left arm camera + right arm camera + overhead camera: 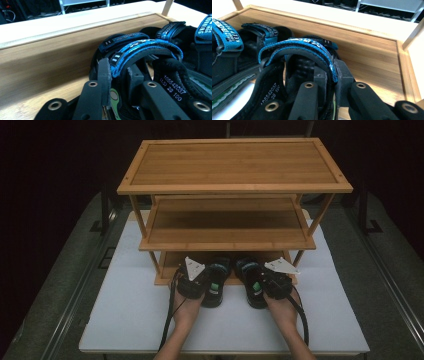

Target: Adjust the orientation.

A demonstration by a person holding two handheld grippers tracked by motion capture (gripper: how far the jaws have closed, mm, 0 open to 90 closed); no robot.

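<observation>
1. Step in hand: you are setting a pair of sandals on the bottom shelf (167, 270) of the wooden rack (235, 187). Toes lie on the shelf; heels overhang onto the white table (125, 310).
2. Left gripper (192, 282): jaws clamped on the outer heel wall of the left sandal (216, 282); grip looks light.
3. Right gripper (275, 282): jaws clamped on the strap and side wall of the right sandal (252, 282).
4. Next move, as judged: push both sandals further in, then spread the jaws and withdraw without snagging straps.
5. Materials: sandals have black padded foam, blue woven straps (140, 46) with white lettering, green insole patches. Rack is bamboo-toned, smooth, raised rims, slender legs.
</observation>
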